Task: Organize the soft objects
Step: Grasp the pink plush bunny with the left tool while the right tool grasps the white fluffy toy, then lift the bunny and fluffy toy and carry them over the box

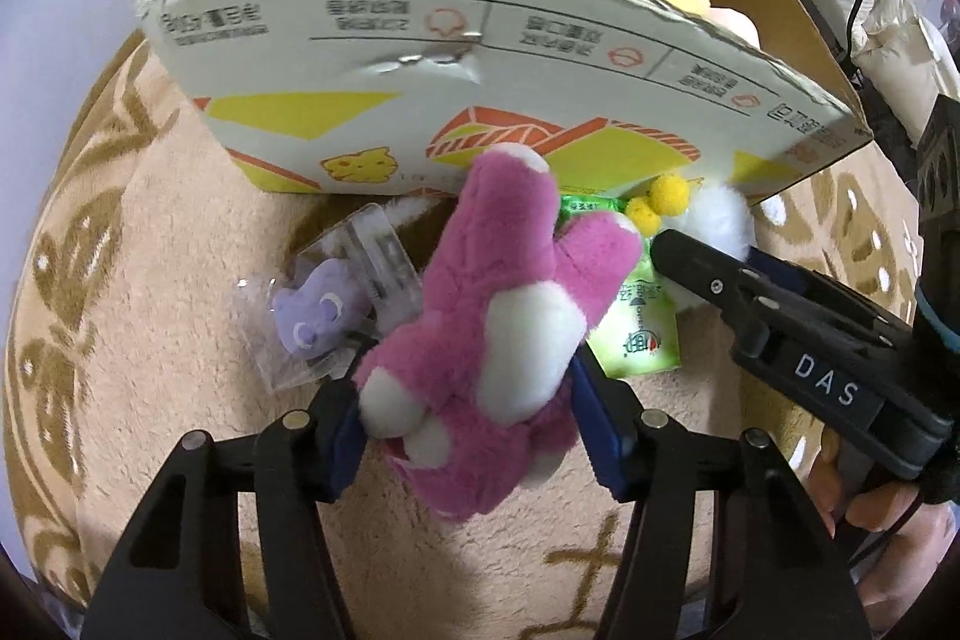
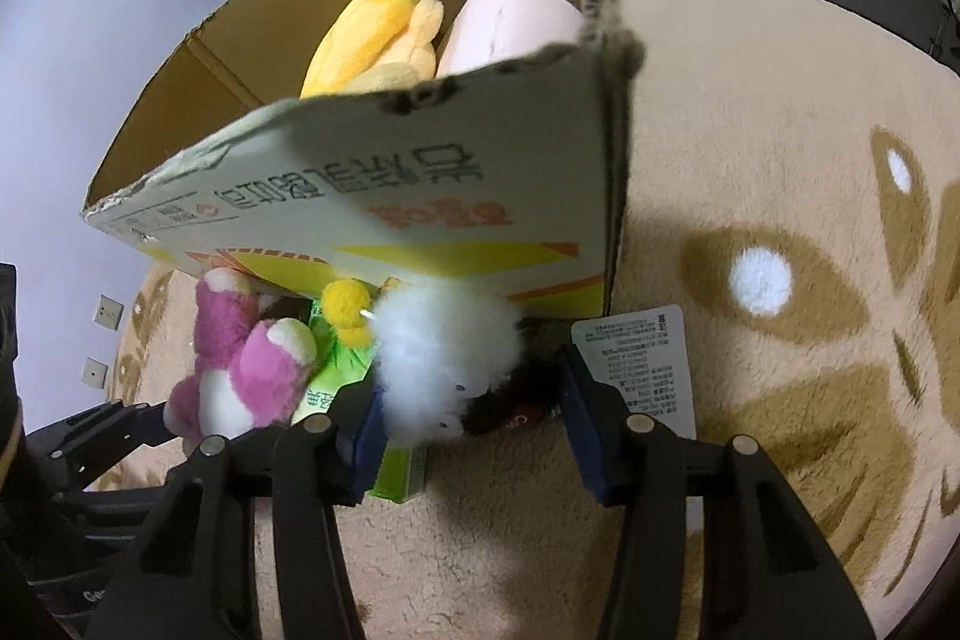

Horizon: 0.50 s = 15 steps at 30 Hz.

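Beside the printed cardboard box (image 1: 480, 58), my left gripper (image 1: 468, 418) is clamping the pink-and-white plush bear (image 1: 498, 316); my right gripper (image 2: 468, 436) is gaping around the fluffy white toy (image 2: 444, 358). Bear's shallow grip risks slipping.

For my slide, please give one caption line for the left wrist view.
Left gripper grips a pink plush before the cardboard box.
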{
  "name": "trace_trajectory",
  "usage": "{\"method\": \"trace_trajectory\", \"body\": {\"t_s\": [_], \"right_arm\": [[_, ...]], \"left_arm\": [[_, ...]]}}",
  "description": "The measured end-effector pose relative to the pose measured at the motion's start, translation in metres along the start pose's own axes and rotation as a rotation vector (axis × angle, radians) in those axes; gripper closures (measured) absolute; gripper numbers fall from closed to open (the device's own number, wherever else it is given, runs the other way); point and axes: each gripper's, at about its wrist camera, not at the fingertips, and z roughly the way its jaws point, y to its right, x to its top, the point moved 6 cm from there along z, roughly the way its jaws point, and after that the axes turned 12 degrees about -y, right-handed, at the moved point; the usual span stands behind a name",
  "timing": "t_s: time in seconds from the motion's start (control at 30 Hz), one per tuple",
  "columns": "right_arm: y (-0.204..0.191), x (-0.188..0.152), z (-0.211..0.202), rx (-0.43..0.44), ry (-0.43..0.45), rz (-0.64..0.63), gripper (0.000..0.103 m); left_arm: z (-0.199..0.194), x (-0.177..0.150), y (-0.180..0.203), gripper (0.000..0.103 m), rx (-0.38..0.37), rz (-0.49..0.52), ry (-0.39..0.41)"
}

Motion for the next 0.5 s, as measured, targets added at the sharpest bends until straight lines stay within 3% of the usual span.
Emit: {"method": "trace_trajectory", "body": {"t_s": [0.13, 0.5], "right_arm": [[0.003, -0.001, -0.002, 0.002, 0.012, 0.014, 0.057], [-0.004, -0.007, -0.014, -0.022, 0.025, -0.01, 0.058]], "left_arm": [[-0.008, -0.004, -0.006, 0.045, 0.011, -0.006, 0.023], [-0.031, -0.014, -0.012, 0.045, 0.09, 0.017, 0.097]]}}
